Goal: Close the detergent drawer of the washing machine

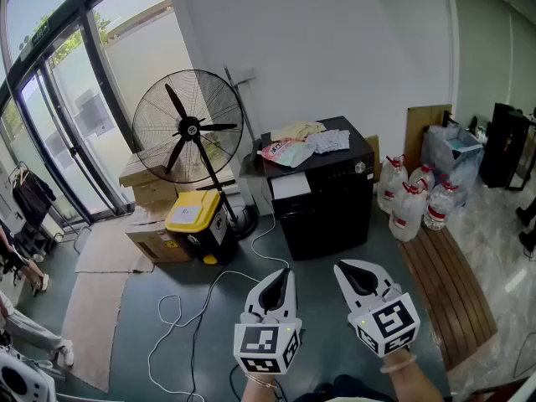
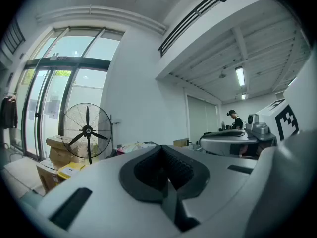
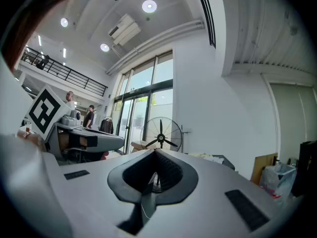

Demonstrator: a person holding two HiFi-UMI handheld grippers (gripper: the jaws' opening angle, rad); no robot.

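Scanning from the left, glass doors (image 1: pixel 50 124), a pedestal fan (image 1: pixel 188 128), cardboard boxes (image 1: pixel 155 195) and a yellow-lidded box (image 1: pixel 197 220) are lined up along the way to the black washing machine (image 1: pixel 322 191). It's parked against the white wall with clothes dumped on top.

The detergent drawer (image 1: pixel 291 187) is taken to be the white piece at the upper left of the machine's front. It looks pulled out toward the camera, though that can't be fully confirmed from this far off.

Both grippers are held low and well short of the machine. The left gripper (image 1: pixel 280 283) is squeezed closed with nothing in it, and so is the right gripper (image 1: pixel 356 276). The drawer lies straight ahead of the left one, so that one is probably better placed. The slide axis is judged to run away from the grippers, into the machine.

Water jugs (image 1: pixel 410 199) and a slatted wooden board (image 1: pixel 444 291) are found at the right, and a white cable (image 1: pixel 209 296) is snaked across the dark floor (image 1: pixel 318 325).
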